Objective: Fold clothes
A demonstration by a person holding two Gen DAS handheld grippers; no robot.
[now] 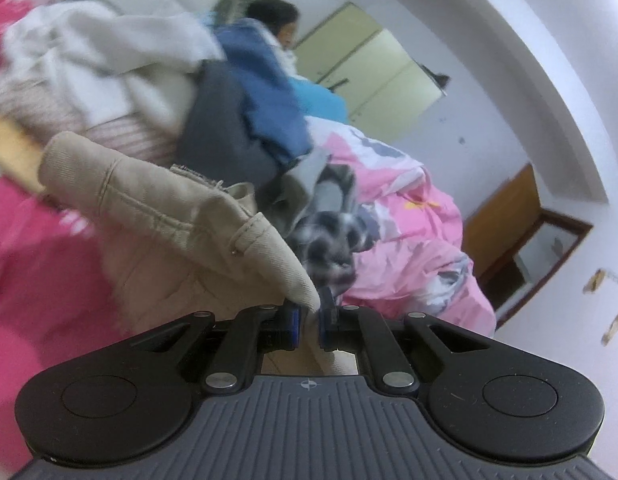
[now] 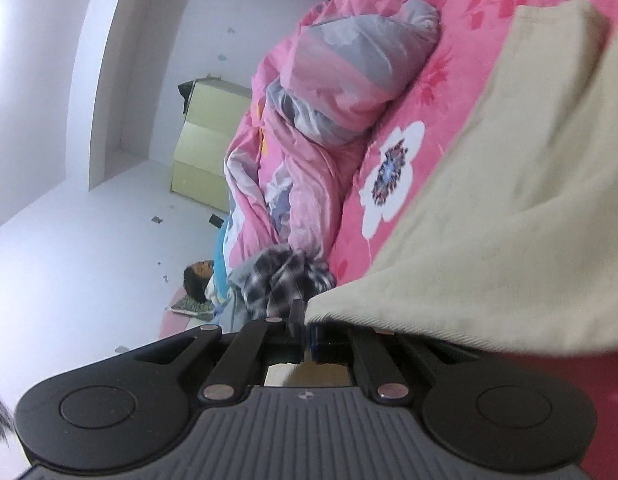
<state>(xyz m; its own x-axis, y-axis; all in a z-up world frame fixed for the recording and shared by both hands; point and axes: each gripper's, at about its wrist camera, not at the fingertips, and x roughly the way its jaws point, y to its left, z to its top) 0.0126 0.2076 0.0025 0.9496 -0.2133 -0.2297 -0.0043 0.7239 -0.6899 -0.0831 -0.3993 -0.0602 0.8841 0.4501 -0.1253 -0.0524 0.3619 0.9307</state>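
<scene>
Both claws I am working are clamped on the beige trousers [image 1: 161,216]: my left claw [image 1: 307,322] pinches a pointed corner spreading up-left, my right claw [image 2: 307,330] an edge billowing up-right over the pink floral bed [image 2: 393,184].

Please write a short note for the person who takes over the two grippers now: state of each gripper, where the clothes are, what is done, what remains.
Left gripper: shut on a corner of the beige garment.
Right gripper: shut on another edge of the same garment.
Garment hangs between them above the pink floral bedsheet.
Unfolded clothes pile lies beyond.
Done: garment picked up. No fold visible yet.
Left: fold it, then the pile.
</scene>
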